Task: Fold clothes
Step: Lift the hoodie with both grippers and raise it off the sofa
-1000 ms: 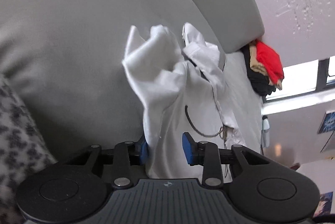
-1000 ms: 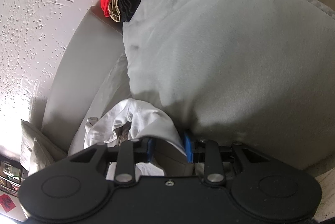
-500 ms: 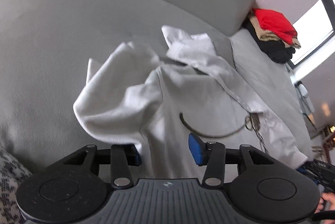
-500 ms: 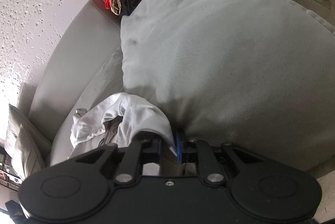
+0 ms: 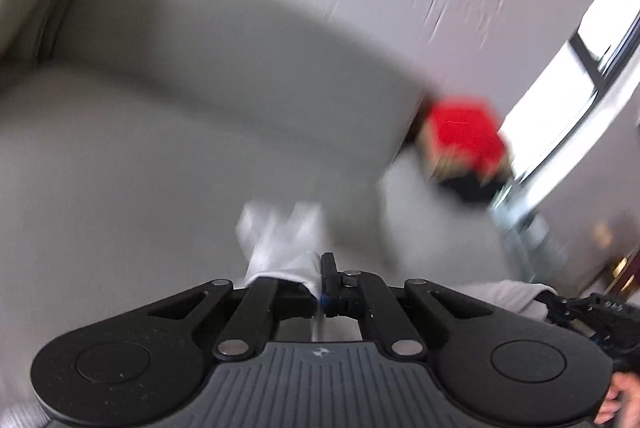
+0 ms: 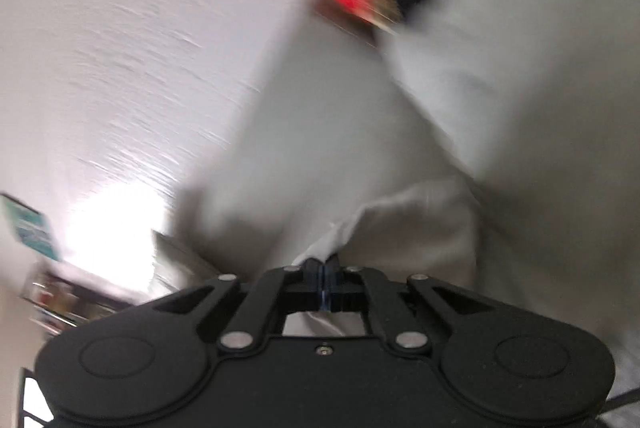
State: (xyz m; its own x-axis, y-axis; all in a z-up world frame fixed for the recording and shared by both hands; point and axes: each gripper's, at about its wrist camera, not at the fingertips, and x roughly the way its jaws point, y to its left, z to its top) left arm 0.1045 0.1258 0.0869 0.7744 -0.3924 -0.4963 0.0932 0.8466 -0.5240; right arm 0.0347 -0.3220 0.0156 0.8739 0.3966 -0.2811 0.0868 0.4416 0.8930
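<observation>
While blurred, white garment [image 5: 280,248] clamped

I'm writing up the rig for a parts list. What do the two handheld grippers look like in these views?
Both are matte black. The left gripper has a ribbed grey top plate with a small logo, two round discs, silver pivot pins on linkage bars and blue-edged finger pads. The right gripper has the same build with a smooth black plate and a centre screw.

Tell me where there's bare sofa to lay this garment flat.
The wide grey seat, left of the white garment and below the backrest, looks bare. The far right end is crowded: a stack of clothes sits by the window. Both views are blurred.
</observation>
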